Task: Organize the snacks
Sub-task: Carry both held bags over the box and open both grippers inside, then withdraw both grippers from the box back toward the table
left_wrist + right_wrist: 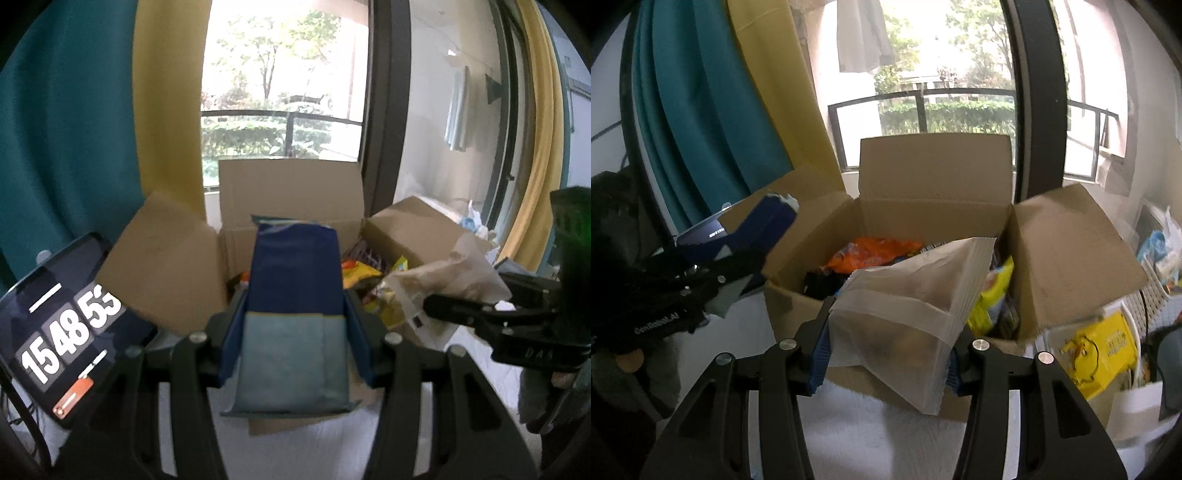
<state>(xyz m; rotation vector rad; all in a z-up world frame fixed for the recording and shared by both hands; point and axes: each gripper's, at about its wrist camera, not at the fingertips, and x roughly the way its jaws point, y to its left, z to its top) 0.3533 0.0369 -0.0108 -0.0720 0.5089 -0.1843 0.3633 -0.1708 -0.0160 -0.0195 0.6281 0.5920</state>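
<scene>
From my left wrist camera I get a phone (70, 325) at the far left, its screen showing big clock digits, which my right wrist view shows only as a dark sliver behind the other claw. My left gripper (291, 328) is clenched on one dark blue snack packet (293, 295) with a pale blue lower panel, held upright just in front of the open cardboard box (288, 199). Moving right, the same view catches my right gripper (491, 314) from the side, while its own camera shows it (888, 339) grasping one frosted translucent pouch (912, 295) over the box's near edge (934, 177). Only the right view looks well into the box: I count one orange bag (875, 251), one yellow bag (991, 299) and something dark beside them that I can't identify. The box has four flaps, all standing open. It rests on a white cloth-covered surface (886, 435). Behind are a teal curtain (701, 129), a yellow curtain (783, 92), and a glass door onto a railed balcony with trees. At far right I see a yellow package (1104, 350) among white baskets.
</scene>
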